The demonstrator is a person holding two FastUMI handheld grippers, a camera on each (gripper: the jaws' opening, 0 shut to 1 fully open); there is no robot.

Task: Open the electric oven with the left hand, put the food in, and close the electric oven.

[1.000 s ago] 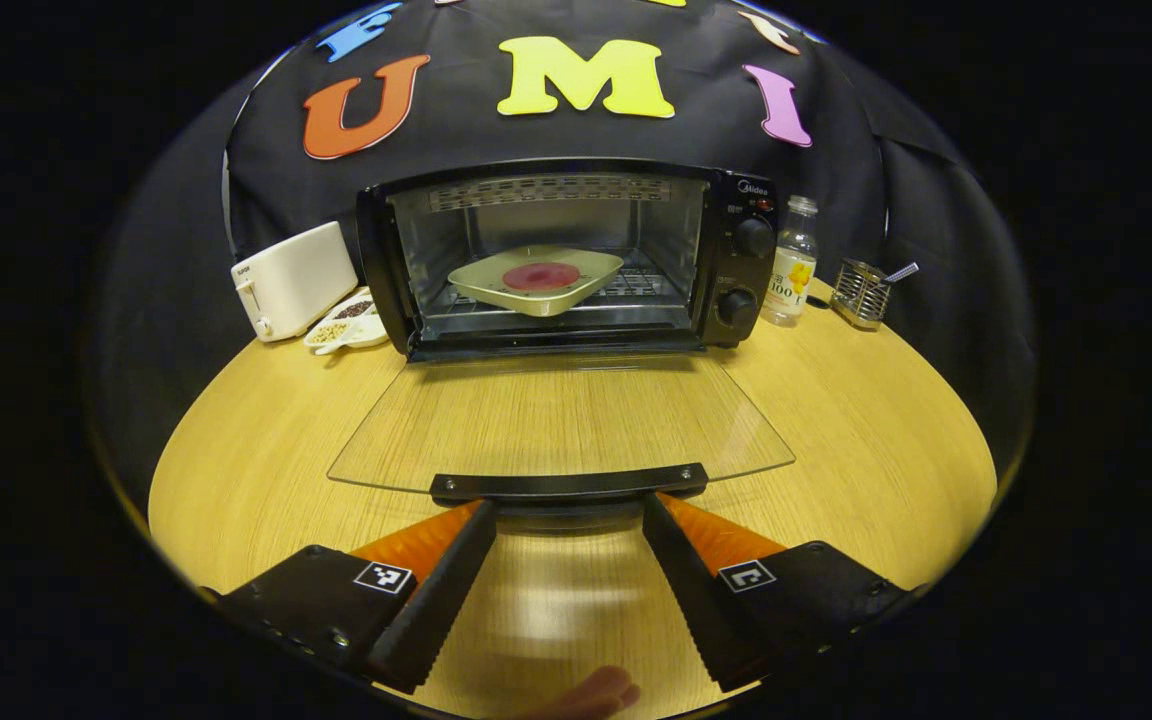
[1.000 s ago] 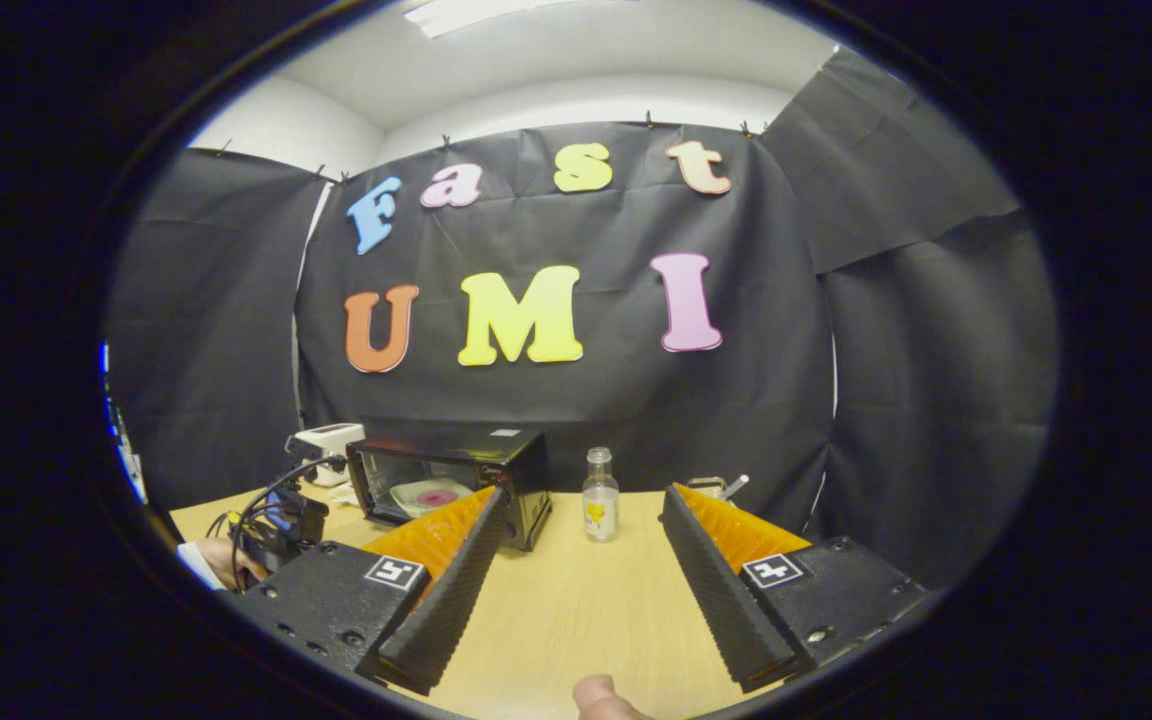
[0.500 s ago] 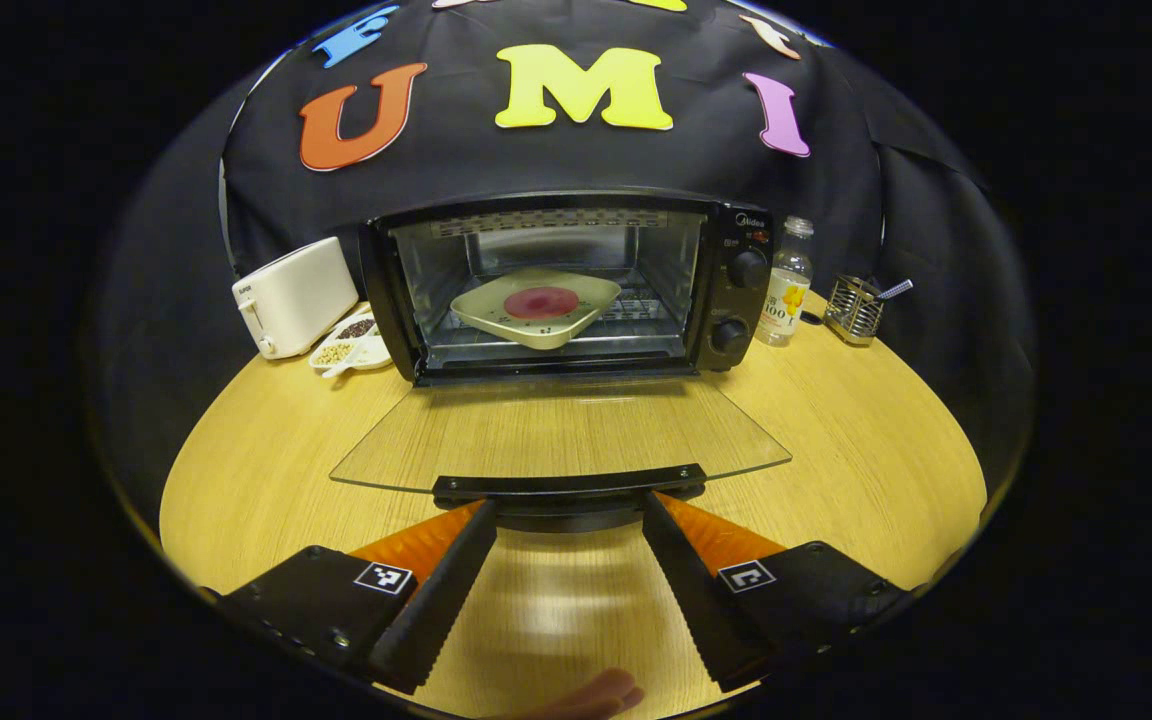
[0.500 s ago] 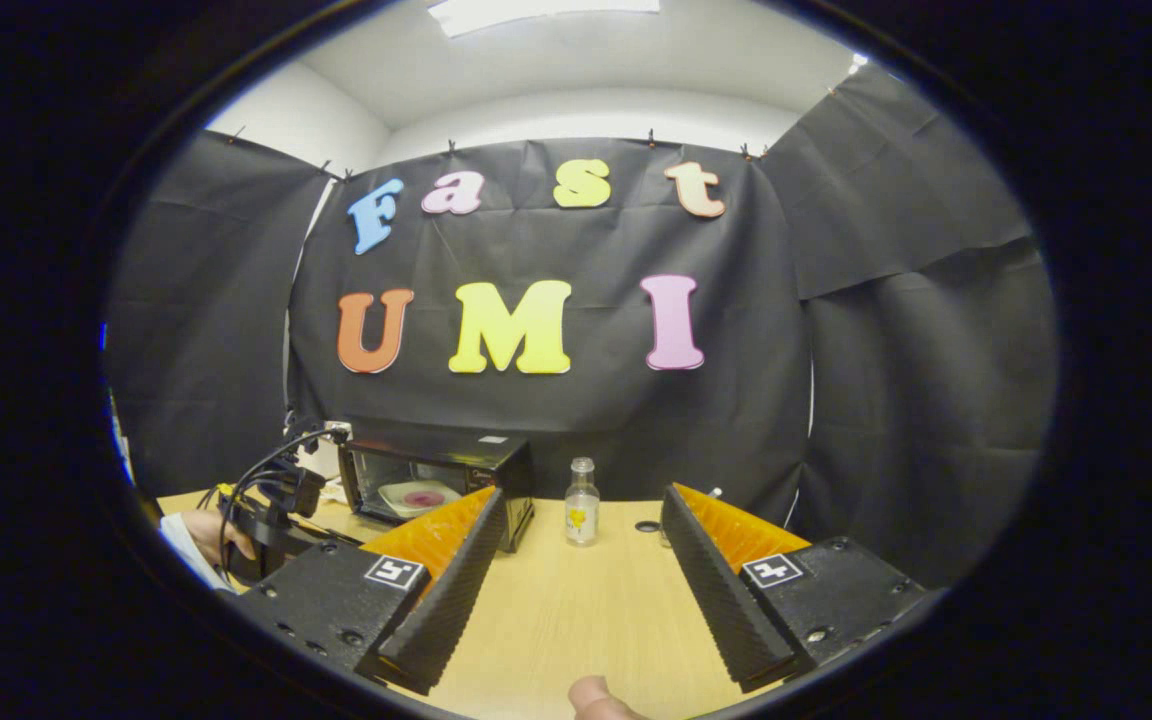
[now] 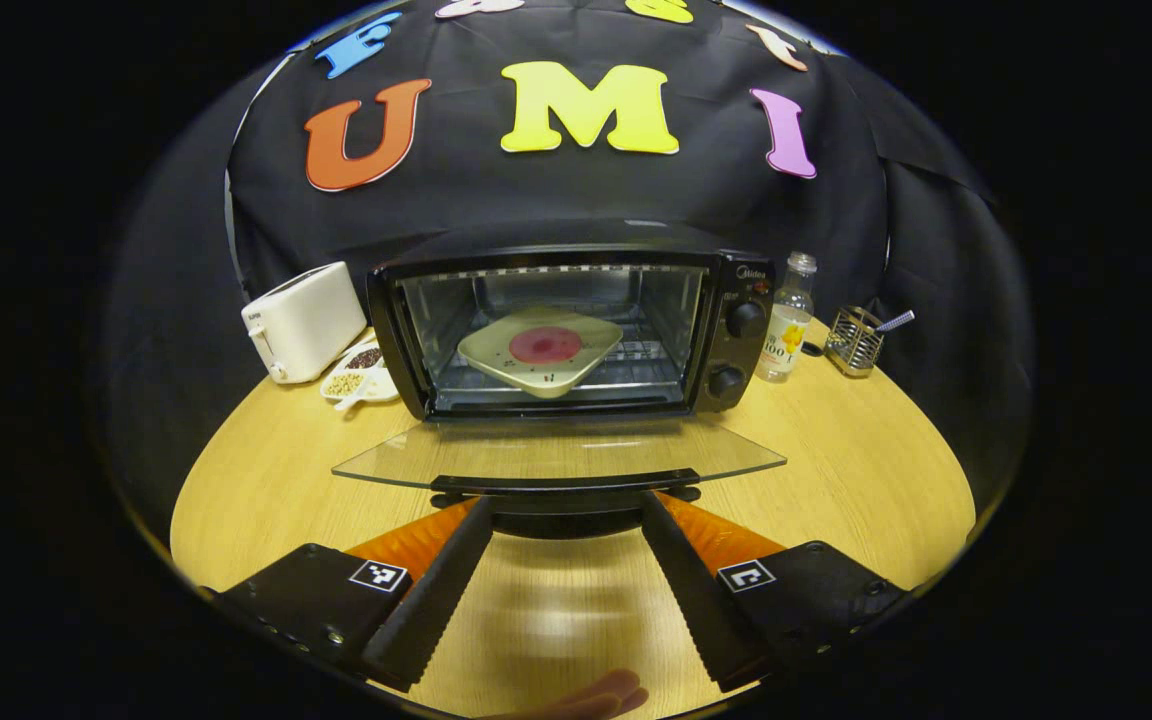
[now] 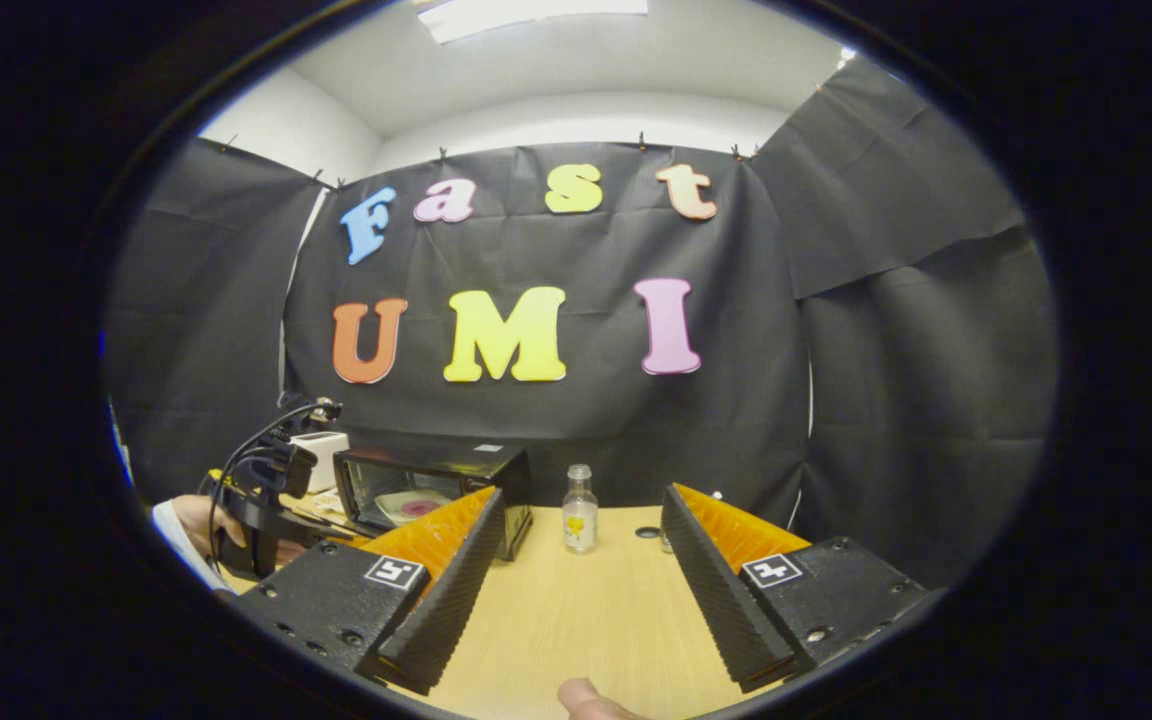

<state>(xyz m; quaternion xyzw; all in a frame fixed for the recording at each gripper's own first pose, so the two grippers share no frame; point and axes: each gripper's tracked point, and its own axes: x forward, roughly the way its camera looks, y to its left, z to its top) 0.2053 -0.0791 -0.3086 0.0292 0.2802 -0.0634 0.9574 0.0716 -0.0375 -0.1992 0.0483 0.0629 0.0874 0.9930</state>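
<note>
The black electric oven [image 5: 736, 300] stands open at the back of the round wooden table [image 5: 836, 450]. Inside, on the rack, sits a pale square plate [image 5: 496, 350] with a red round piece of food [image 5: 545, 345]. The glass door [image 5: 556, 450] is tilted a little above flat. Its black handle [image 5: 564, 483] lies across the tips of my left gripper [image 5: 566, 505], which is open with the fingers spread under the bar. My right gripper [image 6: 583, 495] hangs open over the table, holding nothing. The right gripper view has the oven [image 6: 436, 470] far left, with a hand [image 6: 191, 520] beside it.
A white toaster [image 5: 303, 320] and a small dish of beans [image 5: 356, 370] stand left of the oven. A clear bottle [image 5: 786, 318] and a metal wire holder [image 5: 854, 340] stand to its right. The bottle [image 6: 579, 510] lies ahead of my right gripper.
The oven door has swung up from lying flat, its handle lifted on my left gripper's fingertips. The right gripper has barely shifted and stays open.
</note>
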